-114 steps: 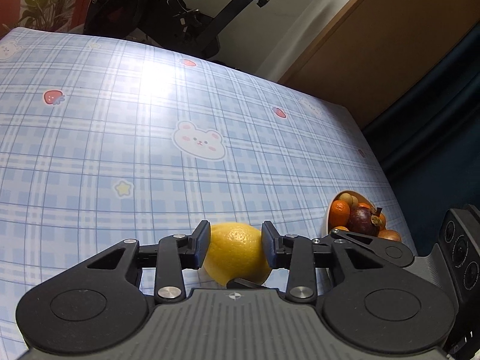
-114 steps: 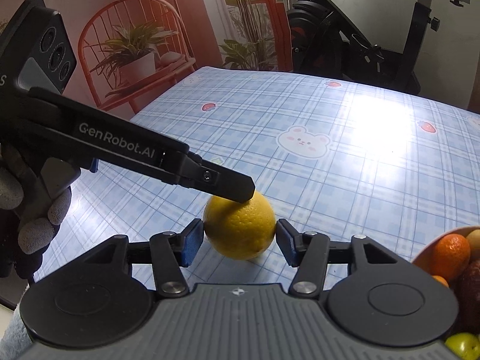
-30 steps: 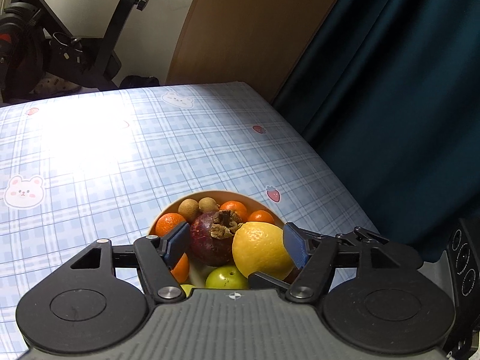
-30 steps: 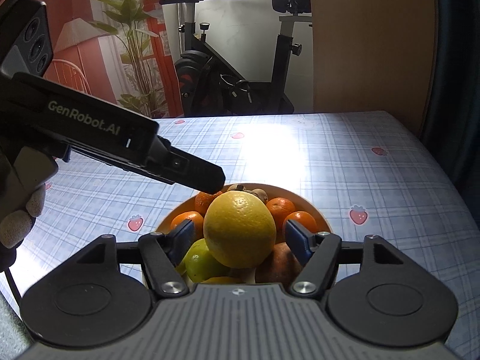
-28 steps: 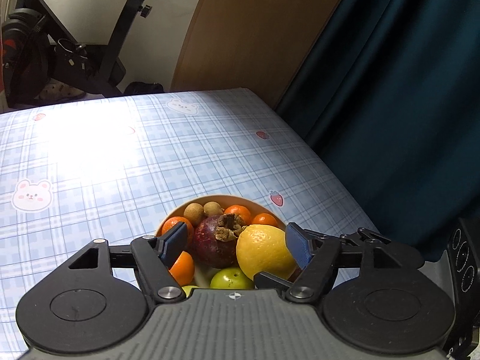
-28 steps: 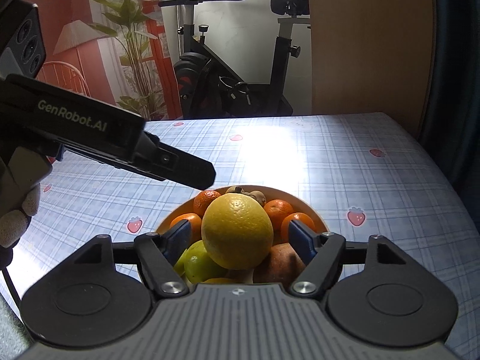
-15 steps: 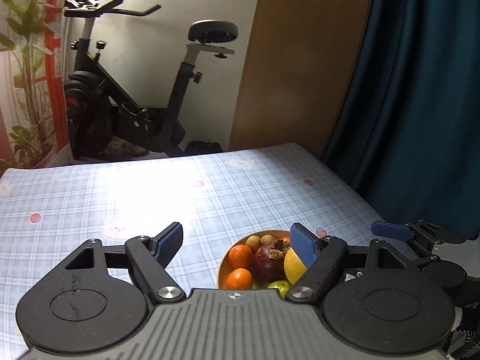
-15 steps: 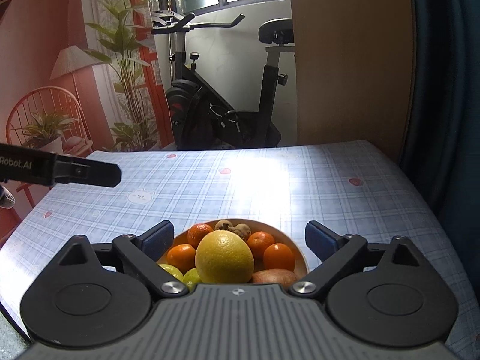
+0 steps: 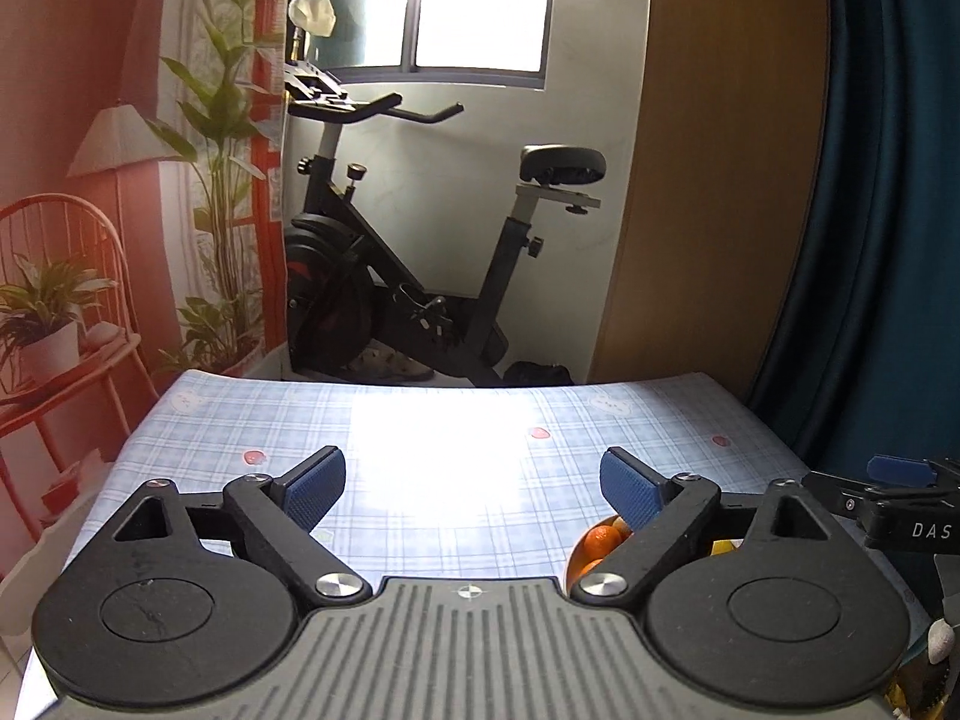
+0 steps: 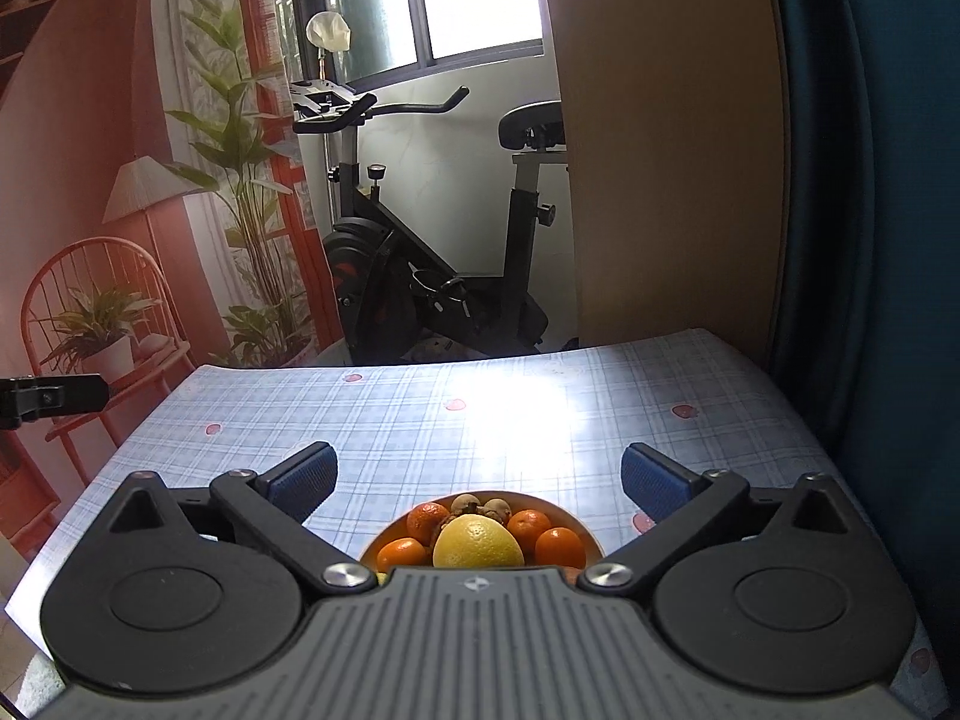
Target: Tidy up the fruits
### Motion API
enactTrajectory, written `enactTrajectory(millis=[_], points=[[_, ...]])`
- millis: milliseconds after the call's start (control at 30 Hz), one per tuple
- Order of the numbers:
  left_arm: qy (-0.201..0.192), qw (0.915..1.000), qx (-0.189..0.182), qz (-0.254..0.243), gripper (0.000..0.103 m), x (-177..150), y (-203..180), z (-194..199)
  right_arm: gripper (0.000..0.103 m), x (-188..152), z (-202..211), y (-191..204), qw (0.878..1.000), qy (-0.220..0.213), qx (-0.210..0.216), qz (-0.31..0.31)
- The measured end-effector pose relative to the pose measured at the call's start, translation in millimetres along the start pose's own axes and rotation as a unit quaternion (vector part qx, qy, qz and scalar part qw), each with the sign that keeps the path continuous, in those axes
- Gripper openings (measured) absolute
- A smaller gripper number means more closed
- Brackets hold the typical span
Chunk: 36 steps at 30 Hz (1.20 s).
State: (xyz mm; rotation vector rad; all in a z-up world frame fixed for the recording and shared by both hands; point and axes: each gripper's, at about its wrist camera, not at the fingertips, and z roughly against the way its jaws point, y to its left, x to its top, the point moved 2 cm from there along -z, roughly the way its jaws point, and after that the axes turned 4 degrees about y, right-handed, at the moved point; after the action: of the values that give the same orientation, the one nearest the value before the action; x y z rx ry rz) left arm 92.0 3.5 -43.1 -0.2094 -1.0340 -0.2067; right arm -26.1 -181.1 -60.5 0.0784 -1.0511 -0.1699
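Note:
An orange bowl [image 10: 576,517] full of fruit sits on the blue plaid table [image 10: 480,420]. A large yellow lemon [image 10: 478,542] lies on top, with several small oranges [image 10: 527,523] and brown fruits around it. My right gripper [image 10: 479,477] is wide open and empty, raised above and behind the bowl. My left gripper [image 9: 473,483] is wide open and empty, pulled back to the left of the bowl; in its view only the bowl's left part with an orange [image 9: 602,538] shows behind its right finger. The right gripper's arm [image 9: 888,501] shows at that view's right edge.
An exercise bike [image 10: 432,252] stands past the table's far edge. A wooden panel [image 10: 666,150] and dark blue curtain [image 10: 870,180] are at the right. A red chair with a potted plant [image 10: 102,324] is at the left.
Both grippers let go of the lemon, leaving it on top of the fruit in the bowl, opened wide, then rose and pulled back; the left one also swung left.

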Motion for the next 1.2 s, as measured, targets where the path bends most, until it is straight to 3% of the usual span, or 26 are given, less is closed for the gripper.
enactTrajectory(millis=[167, 400, 1200], points=[[-0.03, 0.9991, 0.022, -0.017, 0.095, 1.9, -6.9, 23.1, 0.103, 5.4, 7.6, 8.8, 1.0, -0.002, -0.002, 0.006], [-0.045, 0.9984, 0.024, -0.026, 0.095, 3.3, -15.1, 40.7, 0.103, 11.1, 16.1, 19.5, 1.0, -0.006, -0.003, 0.017], [-0.061, 0.9972, 0.032, -0.028, 0.096, 3.1, -24.0, 55.7, 0.103, 15.3, 34.2, 29.7, 0.999, -0.021, 0.001, 0.03]])
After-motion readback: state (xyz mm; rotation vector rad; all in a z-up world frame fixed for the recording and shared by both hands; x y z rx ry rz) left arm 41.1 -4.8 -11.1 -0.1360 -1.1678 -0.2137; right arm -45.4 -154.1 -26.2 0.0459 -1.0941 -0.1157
